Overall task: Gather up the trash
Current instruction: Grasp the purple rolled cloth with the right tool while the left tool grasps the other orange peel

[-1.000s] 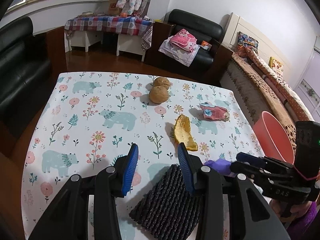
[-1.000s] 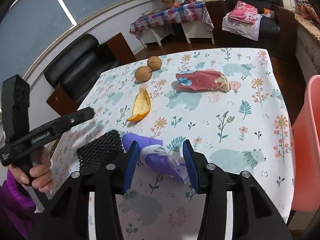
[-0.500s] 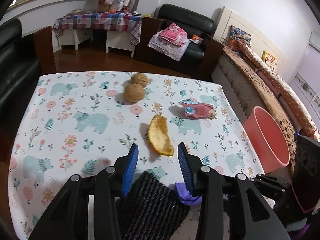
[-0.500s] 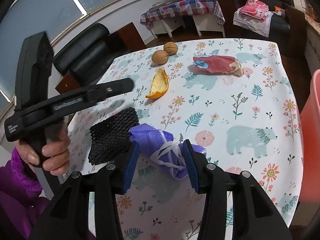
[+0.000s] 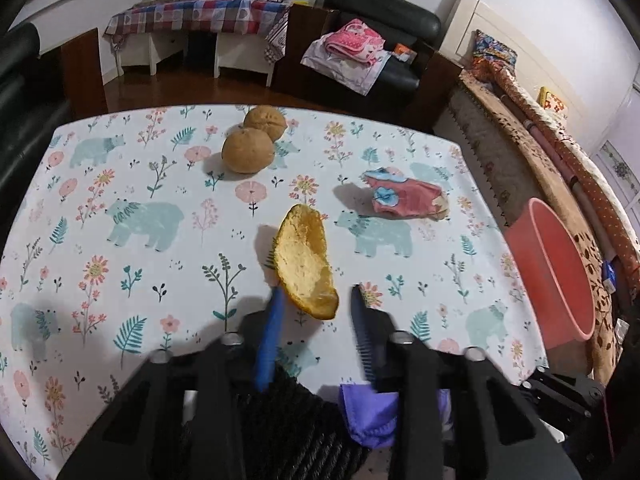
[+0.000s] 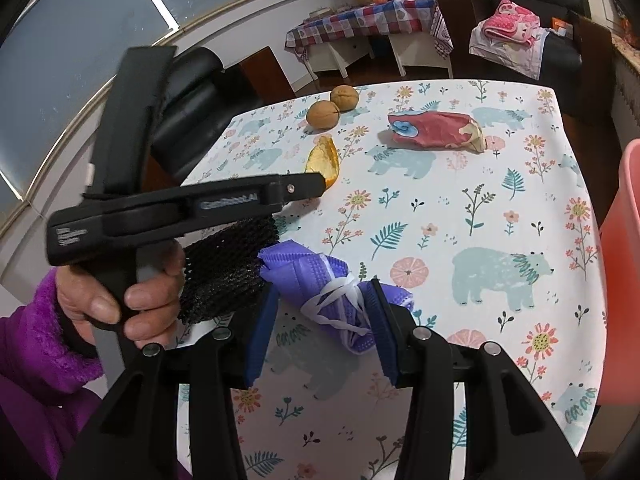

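On the bear-print tablecloth (image 5: pixel 140 220) lie an orange peel (image 5: pixel 306 262), a red wrapper (image 5: pixel 404 200), two walnuts (image 5: pixel 248 150), a black foam net (image 6: pixel 228 276) and a purple face mask (image 6: pixel 320 288). My left gripper (image 5: pixel 318 300) is open, its fingertips on either side of the peel's near end, above the net (image 5: pixel 288 412). My right gripper (image 6: pixel 322 300) is open, its fingers on either side of the mask, not clamped. The peel (image 6: pixel 324 158), wrapper (image 6: pixel 436 130) and walnuts (image 6: pixel 332 108) also show in the right wrist view.
A pink bin (image 5: pixel 556 272) stands off the table's right edge; it shows at the right border of the right wrist view (image 6: pixel 620 272). Black sofas, a checked table and a bed surround the table. The left gripper's body (image 6: pixel 180 204) crosses the right wrist view.
My left gripper has moved forward from over the black net to the orange peel. My right gripper has closed in around the purple mask and stays open.
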### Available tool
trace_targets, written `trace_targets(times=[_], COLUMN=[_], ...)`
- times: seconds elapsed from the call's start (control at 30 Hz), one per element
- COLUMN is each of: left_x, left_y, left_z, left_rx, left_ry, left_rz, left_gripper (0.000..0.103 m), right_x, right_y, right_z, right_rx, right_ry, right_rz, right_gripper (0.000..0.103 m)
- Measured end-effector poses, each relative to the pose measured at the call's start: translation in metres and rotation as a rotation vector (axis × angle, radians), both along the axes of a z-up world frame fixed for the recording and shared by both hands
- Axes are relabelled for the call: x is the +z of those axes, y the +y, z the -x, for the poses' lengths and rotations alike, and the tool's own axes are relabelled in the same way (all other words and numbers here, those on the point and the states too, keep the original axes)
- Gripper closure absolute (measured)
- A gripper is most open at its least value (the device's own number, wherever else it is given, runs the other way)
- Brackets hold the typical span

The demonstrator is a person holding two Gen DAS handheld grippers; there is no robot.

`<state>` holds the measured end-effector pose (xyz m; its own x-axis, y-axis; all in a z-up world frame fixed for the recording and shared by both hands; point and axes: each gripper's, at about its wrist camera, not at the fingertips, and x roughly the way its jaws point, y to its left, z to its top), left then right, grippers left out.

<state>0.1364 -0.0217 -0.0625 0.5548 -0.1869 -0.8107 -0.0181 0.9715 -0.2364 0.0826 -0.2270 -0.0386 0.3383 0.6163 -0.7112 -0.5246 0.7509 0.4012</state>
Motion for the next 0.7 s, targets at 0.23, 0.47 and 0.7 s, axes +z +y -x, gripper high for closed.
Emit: trace_targets(times=[0.23, 0.47, 0.7], left_x=[0.001, 0.019, 0.029], left_y=[0.001, 0.011, 0.019], left_z=[0.003, 0.017, 0.034], left_rx=[-0.006, 0.001, -0.009], left_ry=[-0.022, -0.077, -0.108], left_rz=[-0.027, -0.014, -0.012], left_gripper=[0.089, 0.099, 0.099], right_x=[0.006, 0.001, 0.009], right_y=[-0.004, -0.007, -0.01], right_z=[-0.001, -0.002, -0.001], right_rx=[-0.01, -0.018, -0.046], right_ry=[-0.013, -0.022, -0.049], right_rz=[-0.024, -0.024, -0.022], right_gripper=[0.057, 0.057, 0.057])
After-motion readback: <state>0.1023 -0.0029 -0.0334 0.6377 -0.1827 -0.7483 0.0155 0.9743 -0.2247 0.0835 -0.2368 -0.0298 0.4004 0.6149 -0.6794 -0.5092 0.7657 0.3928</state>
